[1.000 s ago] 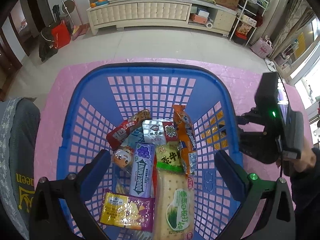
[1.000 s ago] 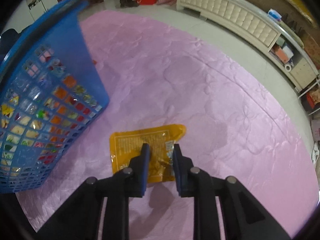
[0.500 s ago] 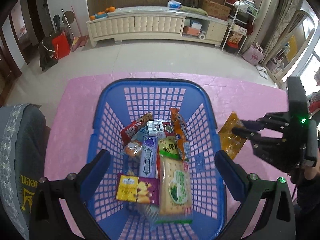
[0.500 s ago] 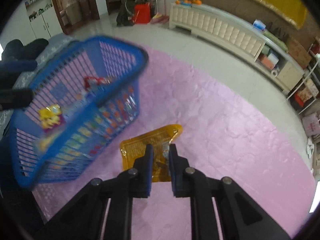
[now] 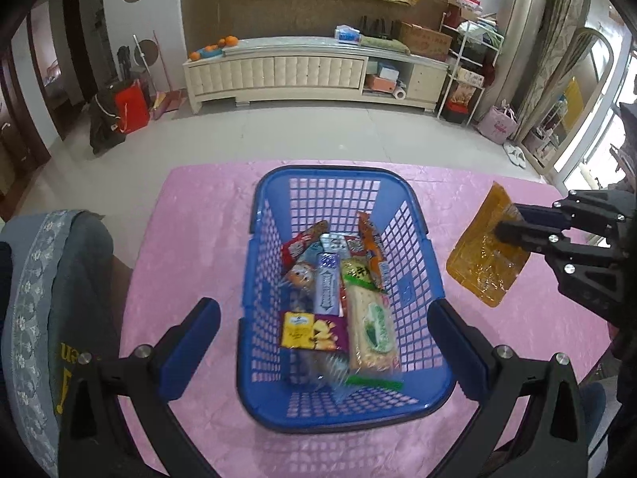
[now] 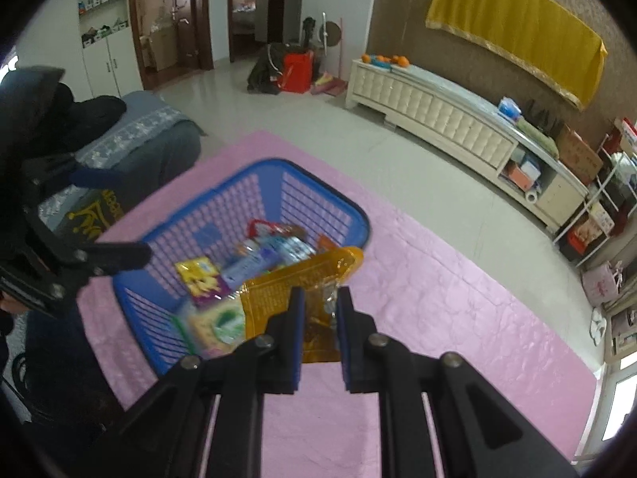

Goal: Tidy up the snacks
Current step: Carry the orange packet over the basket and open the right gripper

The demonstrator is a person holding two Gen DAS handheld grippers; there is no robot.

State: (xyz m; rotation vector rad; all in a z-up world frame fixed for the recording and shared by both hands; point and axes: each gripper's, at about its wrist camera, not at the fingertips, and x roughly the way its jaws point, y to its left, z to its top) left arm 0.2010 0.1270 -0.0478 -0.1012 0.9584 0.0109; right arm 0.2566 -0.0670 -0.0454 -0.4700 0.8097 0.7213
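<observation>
One blue basket stands on the pink-covered tabletop, between and just beyond the two fingers of the left claw — that claw is spread wide and holds nothing. One orange packet hangs clear of the tabletop, pinched between the closed fingers of the right claw; in the left wrist view it lies to the right of the basket, and in the right wrist view its far edge overlaps the basket rim. Small print covers the packet's face but is too fine to read.

Inside the basket about ten snack packs are heaped, partly overlapping, so the count is uncertain. Among them: one long cracker pack with a green picture, one yellow-and-purple pack, one blue-grey bar with lettering too blurred to read, one orange stick pack, one red wrapper. To the left of the left claw a grey cloth bears yellow letters — only "en" is legible.
</observation>
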